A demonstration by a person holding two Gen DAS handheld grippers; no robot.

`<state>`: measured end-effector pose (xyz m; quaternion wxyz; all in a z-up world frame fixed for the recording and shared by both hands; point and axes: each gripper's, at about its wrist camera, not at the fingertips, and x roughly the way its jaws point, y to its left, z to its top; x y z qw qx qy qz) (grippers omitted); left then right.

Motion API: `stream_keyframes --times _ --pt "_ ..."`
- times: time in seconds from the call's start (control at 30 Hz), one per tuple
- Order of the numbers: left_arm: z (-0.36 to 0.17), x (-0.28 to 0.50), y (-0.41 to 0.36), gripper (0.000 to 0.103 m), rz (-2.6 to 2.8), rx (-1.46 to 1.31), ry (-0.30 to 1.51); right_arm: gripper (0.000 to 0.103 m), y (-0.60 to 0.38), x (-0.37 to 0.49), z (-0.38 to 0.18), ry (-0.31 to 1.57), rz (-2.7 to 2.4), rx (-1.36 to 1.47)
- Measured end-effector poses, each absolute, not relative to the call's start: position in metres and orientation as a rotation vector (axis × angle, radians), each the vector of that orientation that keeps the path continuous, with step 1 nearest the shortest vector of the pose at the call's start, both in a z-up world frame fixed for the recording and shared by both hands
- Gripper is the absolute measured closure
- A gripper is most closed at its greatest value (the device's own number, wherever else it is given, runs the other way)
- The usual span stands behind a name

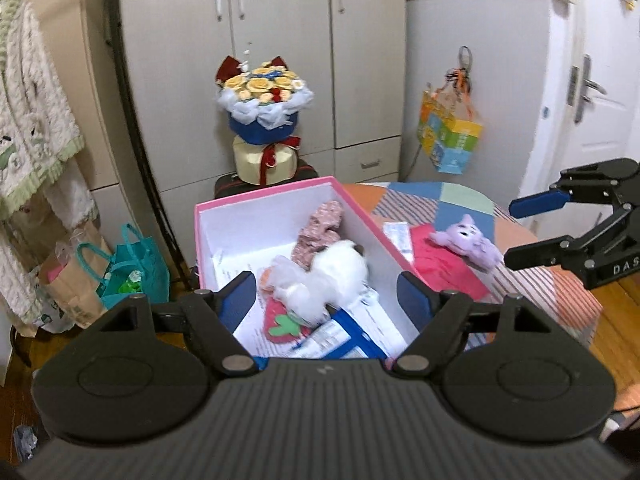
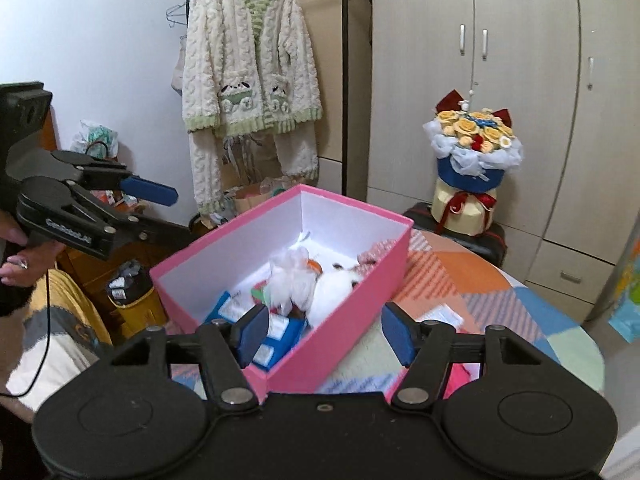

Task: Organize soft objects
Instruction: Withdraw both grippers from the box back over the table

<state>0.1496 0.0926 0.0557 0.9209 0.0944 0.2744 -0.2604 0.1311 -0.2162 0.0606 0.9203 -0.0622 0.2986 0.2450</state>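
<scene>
Hovering: left gripper [image 1: 326, 294] and right gripper [image 2: 324, 334] spread, empty | risk: purple plush [image 1: 468, 242] left outside pink box [image 1: 360, 208], or box rim knocked

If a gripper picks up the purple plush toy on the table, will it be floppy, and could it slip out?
The purple plush toy looks soft and stuffed, so it would probably squash and droop rather than stay stiff. Its fuzzy surface should hold well against the pads, so slipping seems unlikely. It lies flat on a red cloth, so it is unlikely to roll.

Patchwork-covered table [image 1: 460, 196], pink box [image 1: 372, 220], purple plush [image 1: 468, 240]
</scene>
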Motion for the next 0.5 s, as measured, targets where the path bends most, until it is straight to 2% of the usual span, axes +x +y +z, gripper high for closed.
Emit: stream_keyframes --times 0.5 --pt "0.042 0.092 0.048 0.026 -0.688 0.273 0.619 0.031 -0.252 0.068 0.047 0.668 0.435 -0.138"
